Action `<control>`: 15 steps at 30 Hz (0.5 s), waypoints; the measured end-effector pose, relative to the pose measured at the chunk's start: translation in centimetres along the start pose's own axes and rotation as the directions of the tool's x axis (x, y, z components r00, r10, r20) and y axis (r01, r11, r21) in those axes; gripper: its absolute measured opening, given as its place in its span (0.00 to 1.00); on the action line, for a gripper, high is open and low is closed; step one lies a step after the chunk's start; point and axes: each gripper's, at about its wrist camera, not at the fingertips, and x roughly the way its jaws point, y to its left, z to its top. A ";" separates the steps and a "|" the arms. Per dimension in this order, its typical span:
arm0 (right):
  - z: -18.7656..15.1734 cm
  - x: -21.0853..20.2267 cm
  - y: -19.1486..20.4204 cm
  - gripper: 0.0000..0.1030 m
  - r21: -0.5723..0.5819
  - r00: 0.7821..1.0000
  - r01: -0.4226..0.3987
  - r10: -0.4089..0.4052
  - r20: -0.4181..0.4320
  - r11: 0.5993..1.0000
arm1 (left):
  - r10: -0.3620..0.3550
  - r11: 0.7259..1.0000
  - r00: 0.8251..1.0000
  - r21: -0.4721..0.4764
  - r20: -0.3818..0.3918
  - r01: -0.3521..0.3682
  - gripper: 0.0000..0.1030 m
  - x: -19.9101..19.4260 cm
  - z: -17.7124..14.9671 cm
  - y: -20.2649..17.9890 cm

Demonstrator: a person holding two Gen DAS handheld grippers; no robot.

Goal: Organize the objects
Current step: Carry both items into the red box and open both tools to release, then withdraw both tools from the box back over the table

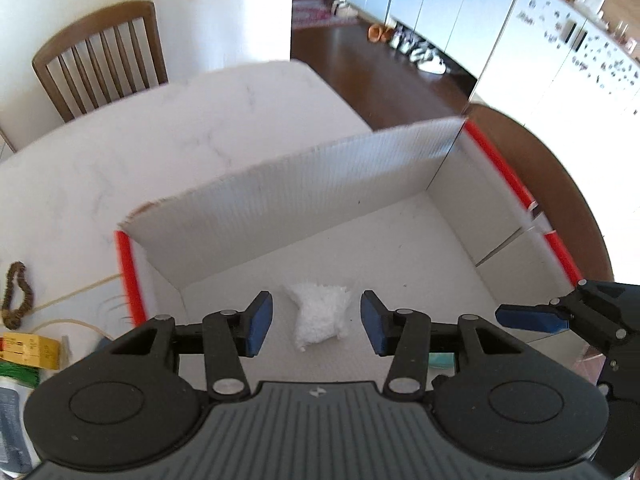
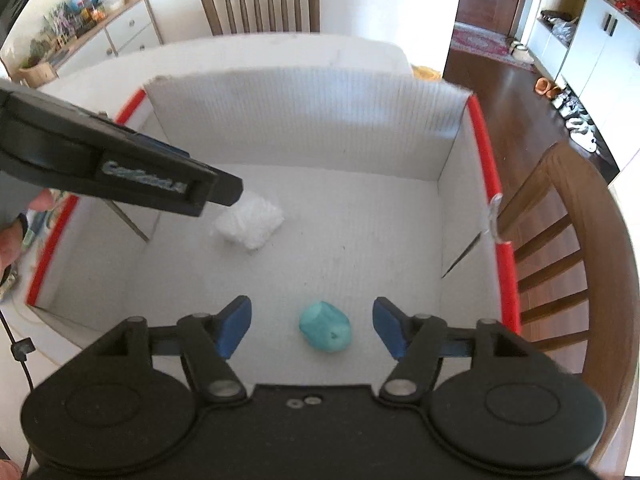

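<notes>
A white cardboard box with red edges [image 1: 280, 208] [image 2: 486, 160] stands on the white table. A white fluffy bundle [image 1: 320, 318] [image 2: 250, 220] lies on the box floor. My left gripper [image 1: 316, 326] is open above it, with the bundle showing between the jaws. A teal lump [image 2: 326, 330] lies on the box floor nearer the front. My right gripper [image 2: 312, 328] is open above it, empty. The left gripper's body crosses the left of the right wrist view [image 2: 120, 168]. The right gripper's fingers [image 1: 532, 318] show at the right of the left wrist view.
A brown bead bracelet [image 1: 16, 296], a yellow tape measure [image 1: 30, 352], a green item and a cord lie on the table [image 1: 120, 152] left of the box. Wooden chairs stand at the far side [image 2: 260, 0] and at the right [image 2: 560, 260].
</notes>
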 end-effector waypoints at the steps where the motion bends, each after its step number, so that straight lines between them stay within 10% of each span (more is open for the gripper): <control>1: 0.0 -0.6 0.0 0.65 0.003 1.000 0.002 -0.002 0.012 1.000 | -0.007 1.000 1.000 0.003 0.015 0.006 0.46 -0.6 -0.1 0.2; 15: -0.2 -8.3 3.2 0.68 0.085 0.981 -0.004 -0.013 0.195 0.996 | -0.054 0.998 0.977 0.030 0.204 0.049 0.46 -9.7 -3.2 4.9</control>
